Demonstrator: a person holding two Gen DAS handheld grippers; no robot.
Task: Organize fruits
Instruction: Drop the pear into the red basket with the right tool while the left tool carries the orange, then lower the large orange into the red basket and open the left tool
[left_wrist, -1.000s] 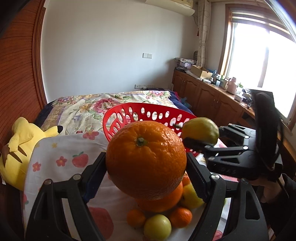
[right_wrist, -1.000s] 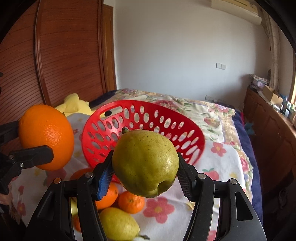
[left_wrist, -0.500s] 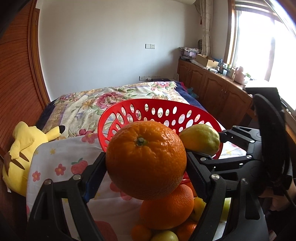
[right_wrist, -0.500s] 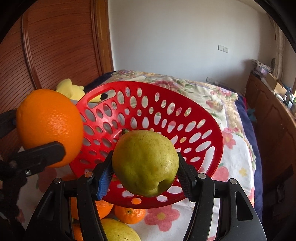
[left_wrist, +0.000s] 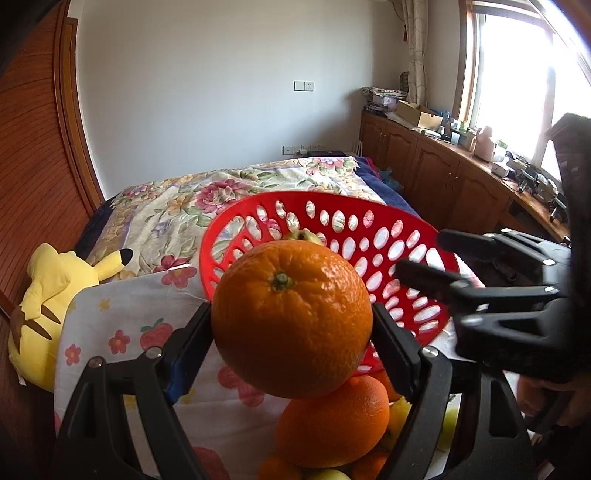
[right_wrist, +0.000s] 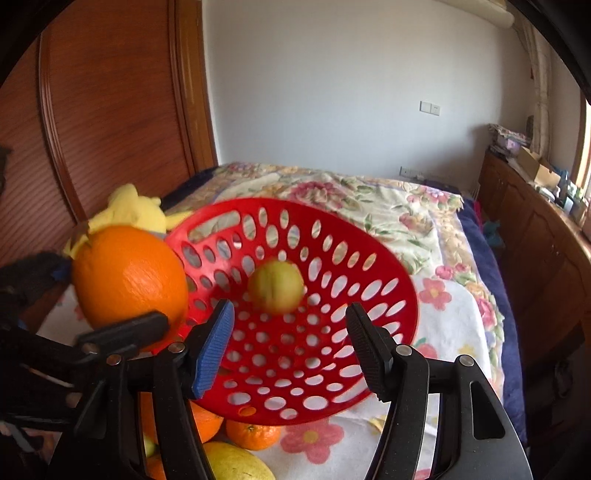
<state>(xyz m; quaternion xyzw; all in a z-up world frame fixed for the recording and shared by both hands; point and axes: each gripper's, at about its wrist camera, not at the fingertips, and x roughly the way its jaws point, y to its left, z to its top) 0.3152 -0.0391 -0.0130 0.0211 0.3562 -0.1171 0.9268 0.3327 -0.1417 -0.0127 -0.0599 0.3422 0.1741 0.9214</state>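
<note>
Half a second ago the pear (right_wrist: 276, 286) sat clamped in the right gripper (right_wrist: 290, 345); now we see its jaws standing open with nothing between them, and the pear inside the red basket (right_wrist: 369, 258), blurred against the perforated wall. From the left wrist view only the top of the pear peeks over the large orange (left_wrist: 291, 319), inside the basket rim. The left gripper (left_wrist: 291, 343) grips that orange as before, its jaws pressed on both flanks, holding it just in front of the basket's near rim. The orange is bright, pebbled, its green stem button facing the camera. The pear is yellow-green, its outline too smeared to read details. Below the basket, on the flowered bedsheet (left_wrist: 122, 325), more fruit lies partly hidden: another orange (left_wrist: 332, 424), small mandarins (right_wrist: 253, 435) and yellowish fruit cut off by the frame edge. A yellow plush toy (left_wrist: 48, 295) lies left of the basket.
</note>
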